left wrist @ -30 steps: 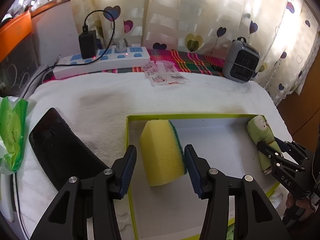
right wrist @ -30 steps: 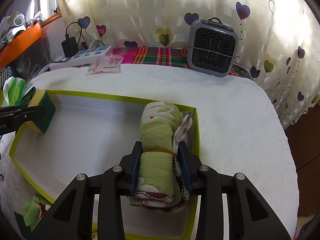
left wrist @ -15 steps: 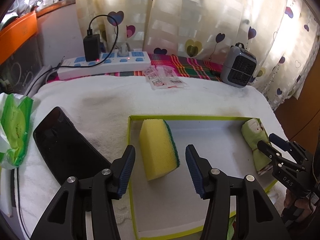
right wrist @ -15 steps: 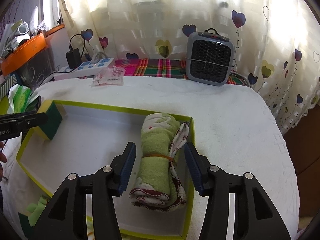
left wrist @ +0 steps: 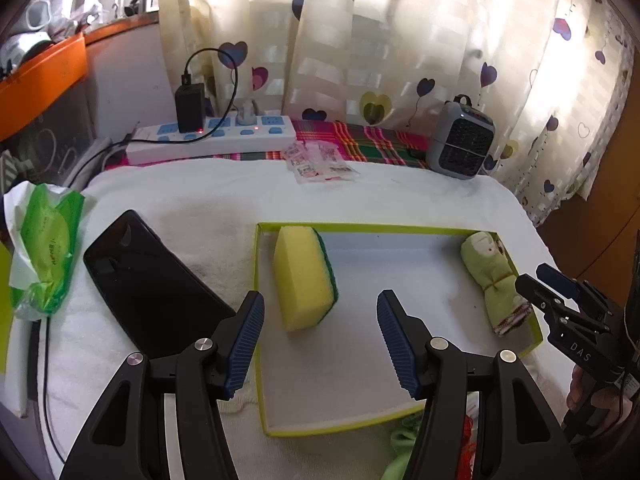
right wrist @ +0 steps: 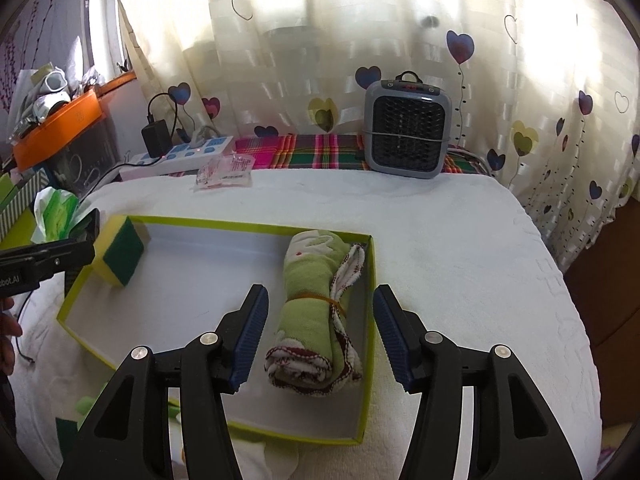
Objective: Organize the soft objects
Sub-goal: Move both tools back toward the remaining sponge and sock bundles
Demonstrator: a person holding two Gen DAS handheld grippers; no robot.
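Rolled towel (right wrist: 316,308) lies in tray (right wrist: 366,360) by its right wall, long axis 6–12 o'clock, banded mid-length. Right gripper (right wrist: 318,330) opening, pads clear of towel. Sponge (left wrist: 306,276) stands on edge at tray's far-left corner, long axis ~5–11 o'clock. Left gripper (left wrist: 320,338) opening, nothing held.

A white towel-covered table (right wrist: 460,240) carries a green-rimmed box (right wrist: 370,280), black case (left wrist: 152,288) and sachets (left wrist: 320,164).

Yellow-and-green sponge (left wrist: 306,278), green rolled towel (right wrist: 312,312), lime-rimmed white box (right wrist: 370,320).
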